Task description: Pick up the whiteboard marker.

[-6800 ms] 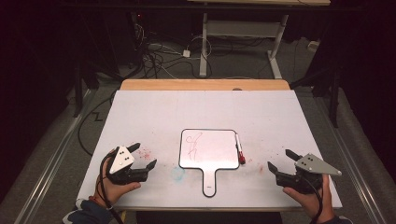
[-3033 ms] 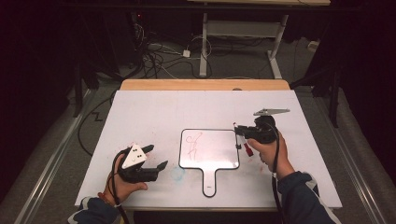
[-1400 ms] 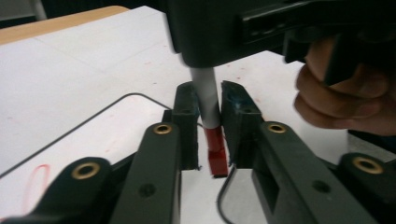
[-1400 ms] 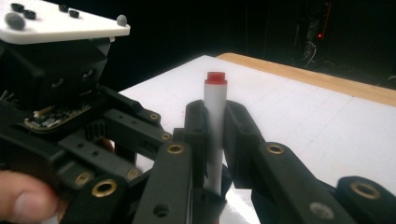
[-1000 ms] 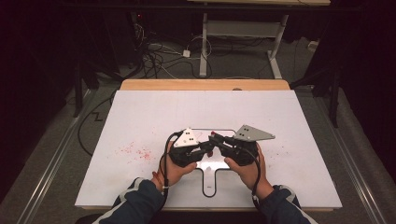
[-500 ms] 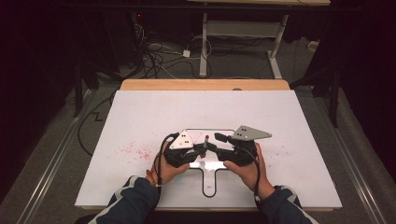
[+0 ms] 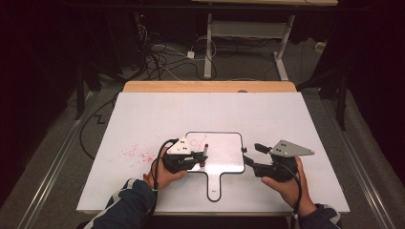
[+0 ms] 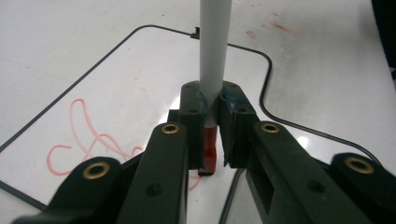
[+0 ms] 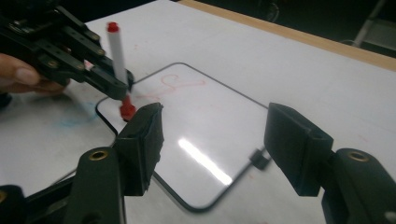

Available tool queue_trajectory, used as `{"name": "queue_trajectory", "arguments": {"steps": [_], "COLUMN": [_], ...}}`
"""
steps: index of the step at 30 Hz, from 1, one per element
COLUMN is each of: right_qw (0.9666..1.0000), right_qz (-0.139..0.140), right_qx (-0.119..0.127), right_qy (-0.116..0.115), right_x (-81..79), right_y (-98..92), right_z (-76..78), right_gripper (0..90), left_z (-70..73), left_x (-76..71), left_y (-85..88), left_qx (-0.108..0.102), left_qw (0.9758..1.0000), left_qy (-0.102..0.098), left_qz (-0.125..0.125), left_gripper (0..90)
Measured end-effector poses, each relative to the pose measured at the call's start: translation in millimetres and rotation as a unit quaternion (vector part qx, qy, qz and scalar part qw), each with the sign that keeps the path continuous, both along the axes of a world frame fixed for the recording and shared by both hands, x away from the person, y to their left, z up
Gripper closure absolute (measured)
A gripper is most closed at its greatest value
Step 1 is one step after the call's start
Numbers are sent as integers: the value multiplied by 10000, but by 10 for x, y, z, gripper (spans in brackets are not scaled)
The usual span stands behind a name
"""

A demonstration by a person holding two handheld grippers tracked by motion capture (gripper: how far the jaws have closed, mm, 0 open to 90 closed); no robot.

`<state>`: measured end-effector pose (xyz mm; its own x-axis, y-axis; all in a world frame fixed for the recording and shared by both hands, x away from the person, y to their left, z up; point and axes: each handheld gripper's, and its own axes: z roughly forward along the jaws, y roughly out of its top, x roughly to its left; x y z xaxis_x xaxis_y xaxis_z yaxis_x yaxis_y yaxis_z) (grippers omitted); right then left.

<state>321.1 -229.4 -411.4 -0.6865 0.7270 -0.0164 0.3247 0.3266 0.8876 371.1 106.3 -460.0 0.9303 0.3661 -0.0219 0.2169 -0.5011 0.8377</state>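
From above, my left gripper point(image 7: 191, 157) sits at the near left edge of the small whiteboard point(image 7: 222, 152), which lies flat on the white table point(image 7: 286, 114), handle toward me. Red smudges point(image 7: 136, 153) stain the table just left of that hand. The high view gives the marker point(image 7: 204, 153) as a short upright stick. My left gripper view shows more: the marker point(image 8: 212, 56) stands upright between my two pads, its white barrel rising out of the clamp and its red end point(image 8: 209, 154) hanging just below them over the board point(image 8: 140, 79), close to a red scribble point(image 8: 88, 140). These jaws are closed tight on the barrel.

Farther right, my right gripper point(image 7: 253, 155) sits at the board's right edge. My right gripper view adds what the overhead hides: both ends of the marker point(image 9: 116, 56) are red, and the lower end point(image 9: 126, 111) hovers near the board's corner. My right jaws have just been opening; they stand wide, with nothing between them.
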Motion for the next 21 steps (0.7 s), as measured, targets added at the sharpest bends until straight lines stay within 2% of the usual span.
{"name": "queue_trajectory", "arguments": {"steps": [1,2,4,5,6,8,9,10,12,13,16,21], "right_qw": [9999,9999,9996,9995,9993,9991,9990,9990,9988,9988,9988,9986], "right_qz": [-99,-99,-256,-291,-325,-369,-414,-414,-435,-439,-429,-454], "right_qx": [26,26,-78,-145,-190,-192,-152,-152,-191,-191,-201,-255], "right_qy": [15,15,50,28,12,19,47,47,91,111,141,131], "right_x": [-38,-38,-80,-90,-95,-98,-100,-100,-116,-123,-129,-136], "right_y": [-91,-91,-178,-199,-219,-237,-267,-267,-277,-278,-281,-266], "right_z": [-22,-22,-64,-73,-82,-90,-102,-102,-125,-134,-152,-156], "right_gripper": [382,382,374,373,373,372,369,369,355,355,351,349], "left_z": [0,0,-4,-4,-18,-24,-31,-31,-51,-56,-46,-60], "left_x": [-2,0,66,66,123,136,113,113,23,7,-2,105], "left_y": [8,17,71,71,117,129,124,124,91,86,92,200], "left_qx": [9,27,61,61,-7,-59,-130,-130,-237,-265,-191,-249], "left_qw": [10000,10000,9997,9997,9995,9995,9997,9997,9996,9994,9997,9996], "left_qy": [-19,-54,-150,-150,-126,-78,14,14,118,148,74,39], "left_qz": [-9,-11,199,199,306,306,186,186,-95,-151,-154,136], "left_gripper": [785,785,786,786,786,786,786,786,786,787,787,786]}}
